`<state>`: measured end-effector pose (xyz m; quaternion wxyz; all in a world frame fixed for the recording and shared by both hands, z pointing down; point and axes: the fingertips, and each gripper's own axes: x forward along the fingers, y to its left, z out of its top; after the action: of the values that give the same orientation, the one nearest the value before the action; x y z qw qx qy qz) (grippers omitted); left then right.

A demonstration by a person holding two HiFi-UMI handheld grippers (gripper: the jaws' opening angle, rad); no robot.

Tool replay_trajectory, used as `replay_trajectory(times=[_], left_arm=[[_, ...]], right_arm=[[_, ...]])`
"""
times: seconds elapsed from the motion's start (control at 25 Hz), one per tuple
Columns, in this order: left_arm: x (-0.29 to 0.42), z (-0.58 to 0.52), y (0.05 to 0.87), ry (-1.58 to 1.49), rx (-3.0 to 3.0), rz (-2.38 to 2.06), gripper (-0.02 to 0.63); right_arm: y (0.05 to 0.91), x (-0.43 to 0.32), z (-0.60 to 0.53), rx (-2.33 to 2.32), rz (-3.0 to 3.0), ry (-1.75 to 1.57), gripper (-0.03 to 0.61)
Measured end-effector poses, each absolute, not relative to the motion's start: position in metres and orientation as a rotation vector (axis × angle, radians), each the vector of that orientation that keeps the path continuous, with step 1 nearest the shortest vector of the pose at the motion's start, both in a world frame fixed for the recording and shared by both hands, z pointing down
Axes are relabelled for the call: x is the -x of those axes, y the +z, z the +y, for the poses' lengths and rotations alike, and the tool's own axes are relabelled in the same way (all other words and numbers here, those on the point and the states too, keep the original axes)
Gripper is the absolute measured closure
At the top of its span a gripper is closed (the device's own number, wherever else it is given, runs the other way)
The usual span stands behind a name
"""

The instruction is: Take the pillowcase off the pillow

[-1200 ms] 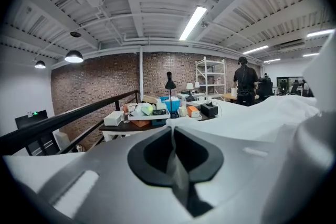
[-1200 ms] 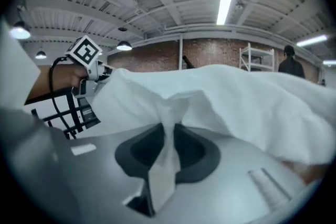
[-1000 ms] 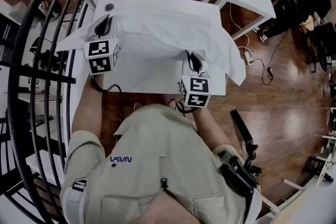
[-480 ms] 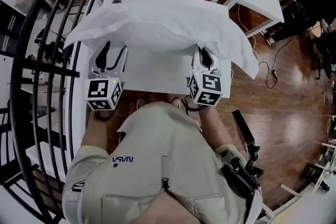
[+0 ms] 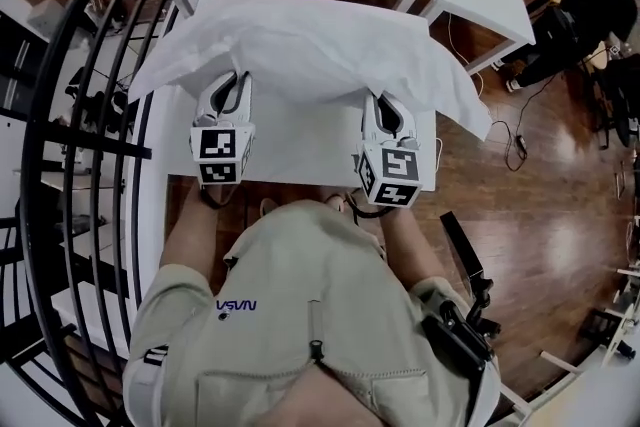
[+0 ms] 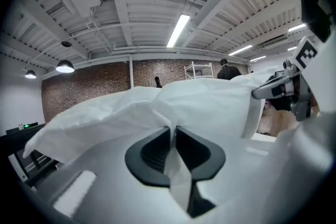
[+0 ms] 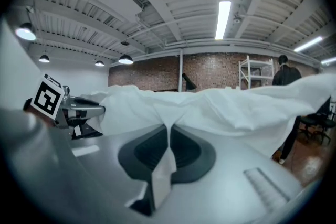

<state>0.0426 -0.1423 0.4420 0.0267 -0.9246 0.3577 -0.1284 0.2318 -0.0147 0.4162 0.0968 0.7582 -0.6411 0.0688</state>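
While the pillowcase (image 5: pixel 300 45) is lying puffed up across the white table (image 5: pixel 290 155), the left gripper (image 5: pixel 232 87) is pinching its near edge, and its jaws have just been closing on the cloth. Over to the right, the right gripper (image 5: pixel 387 110) is squeezing the same edge tight between its closed jaws.
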Motion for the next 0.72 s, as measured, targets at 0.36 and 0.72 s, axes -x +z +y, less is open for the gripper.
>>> replay_trajectory(times=[0.36,0.72], left_arm=[[-0.051,-0.116,0.361,-0.205,2.876,0.966,0.598],[-0.057,-0.133,0.394,-0.392,2.974,1.005,0.600]], right_arm=[[0.338,-0.246,0.003,-2.297,-1.899,-0.034,0.571],[0.361,-0.253,-0.014,-2.209,-1.872,0.037,0.571]])
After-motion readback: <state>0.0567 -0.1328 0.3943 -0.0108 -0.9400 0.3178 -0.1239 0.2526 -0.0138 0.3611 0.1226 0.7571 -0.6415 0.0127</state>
